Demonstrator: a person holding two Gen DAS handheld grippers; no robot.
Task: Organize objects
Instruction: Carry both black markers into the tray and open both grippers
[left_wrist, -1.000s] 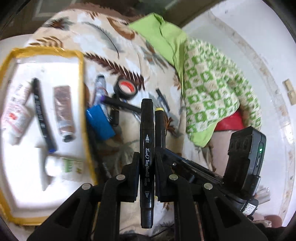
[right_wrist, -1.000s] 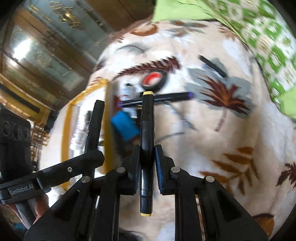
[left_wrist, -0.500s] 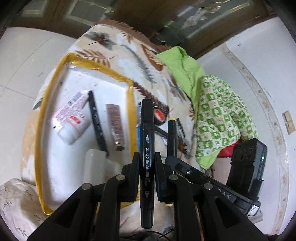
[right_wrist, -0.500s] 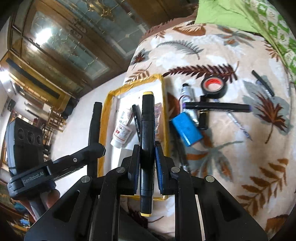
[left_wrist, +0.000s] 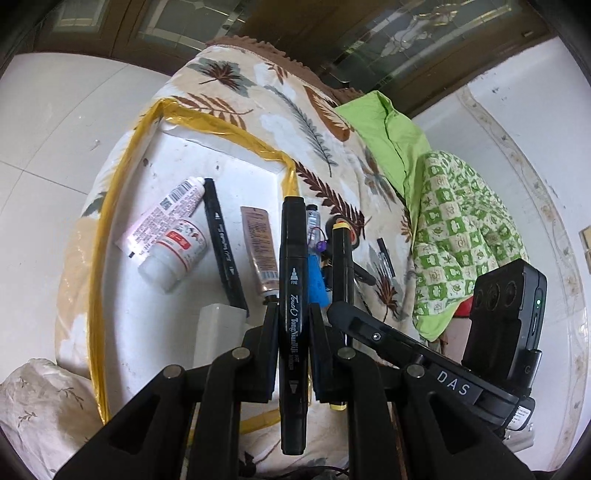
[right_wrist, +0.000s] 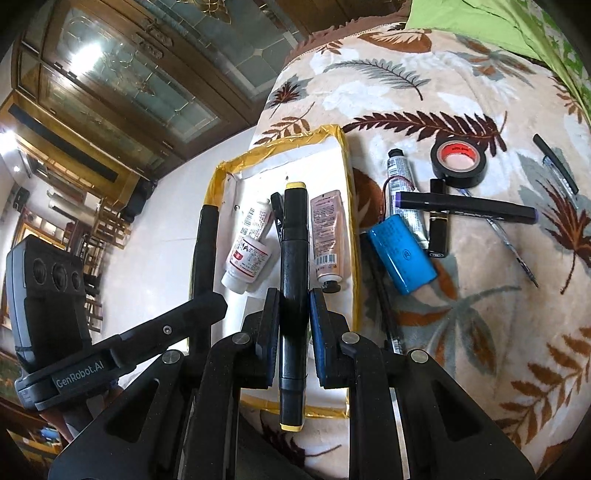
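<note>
My left gripper (left_wrist: 293, 314) is shut on a black marker (left_wrist: 293, 266) with white lettering, held lengthwise over the right rim of the white tray (left_wrist: 98, 258) edged in yellow tape. My right gripper (right_wrist: 293, 306) is shut on a black marker with yellow ends (right_wrist: 293, 240), also above the tray (right_wrist: 352, 229). In the tray lie a white tube (left_wrist: 166, 214), a white bottle (left_wrist: 173, 258), a black pen (left_wrist: 223, 251), a pinkish-brown tube (left_wrist: 260, 251) and a white block (left_wrist: 221, 332).
Loose on the leaf-print blanket (right_wrist: 480, 332) right of the tray: blue battery pack (right_wrist: 402, 254), black tape roll (right_wrist: 458, 158), purple-ended marker (right_wrist: 469, 206), silver tube (right_wrist: 399, 173), black lipstick (right_wrist: 437, 232), thin pens. Green bedding (left_wrist: 461, 229) lies further right; tiled floor (left_wrist: 44, 129) lies left.
Both grippers have moved left from above the loose items to above the tray, each still gripping its marker. The tray now fills more of both views.
</note>
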